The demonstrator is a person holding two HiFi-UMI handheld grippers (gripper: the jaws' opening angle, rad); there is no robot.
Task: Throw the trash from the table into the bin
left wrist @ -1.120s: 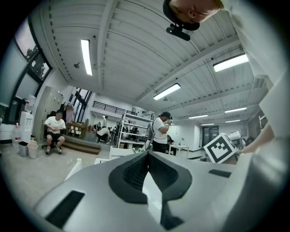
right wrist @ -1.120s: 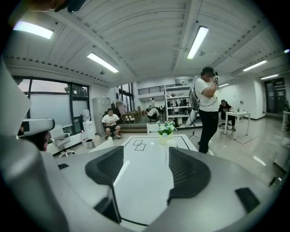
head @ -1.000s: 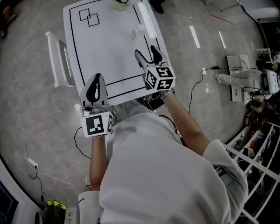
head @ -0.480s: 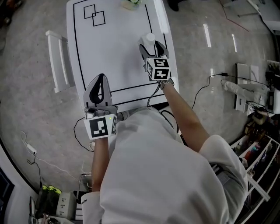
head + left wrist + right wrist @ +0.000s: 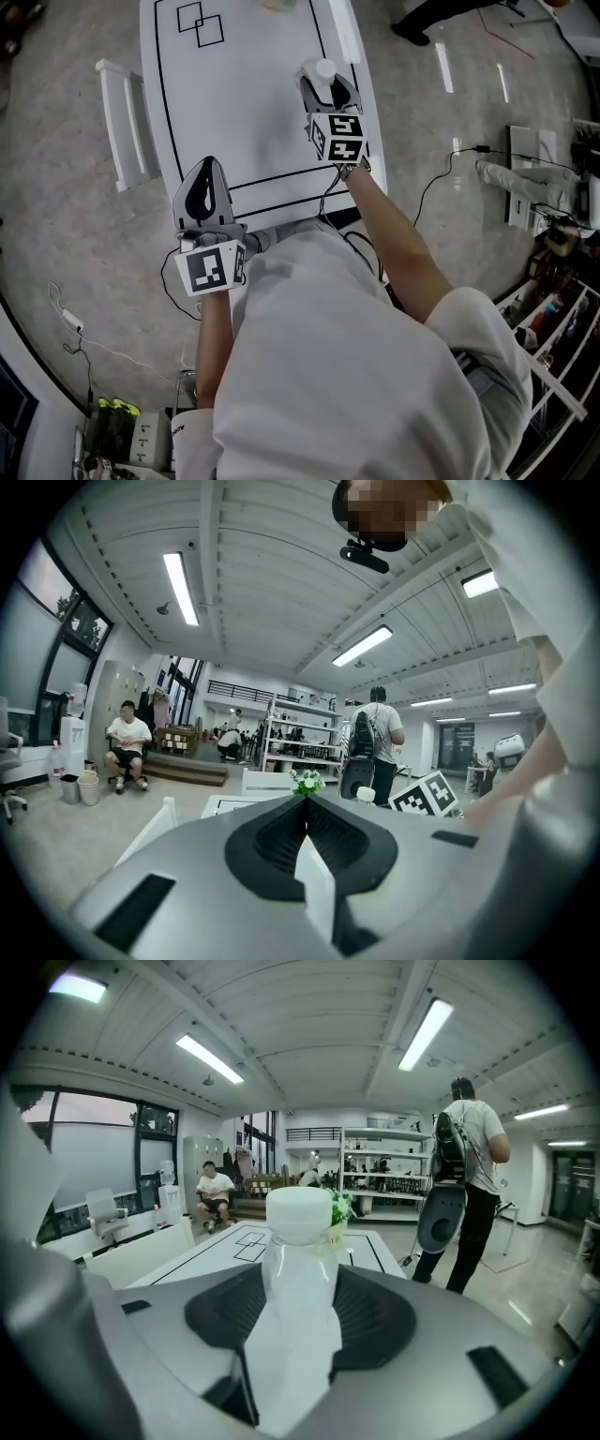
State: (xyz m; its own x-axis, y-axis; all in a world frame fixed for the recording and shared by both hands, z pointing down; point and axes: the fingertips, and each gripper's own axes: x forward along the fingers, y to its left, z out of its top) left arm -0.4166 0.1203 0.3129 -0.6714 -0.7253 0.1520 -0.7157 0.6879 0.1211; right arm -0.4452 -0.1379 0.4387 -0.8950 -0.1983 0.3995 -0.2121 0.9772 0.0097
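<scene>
A clear plastic bottle (image 5: 323, 68) with a white cap stands near the right edge of the white table (image 5: 234, 94). My right gripper (image 5: 328, 84) is around it from the near side. In the right gripper view the bottle (image 5: 300, 1218) fills the gap of the right gripper (image 5: 300, 1286); the jaws have just been closing and their dark pads touch its sides. My left gripper (image 5: 205, 169) hangs over the table's near left corner, shut and empty. Its tips meet in the left gripper view (image 5: 306, 801). No bin is in view.
A small pot of flowers (image 5: 342, 1206) stands at the table's far end. A white chair (image 5: 122, 122) sits left of the table. Cables (image 5: 422, 197) run over the floor at the right. A person with a backpack (image 5: 469, 1147) stands beyond the table's right side.
My right gripper has moved forward over the table to the bottle and its jaws now enclose it. The left gripper has crept slightly forward.
</scene>
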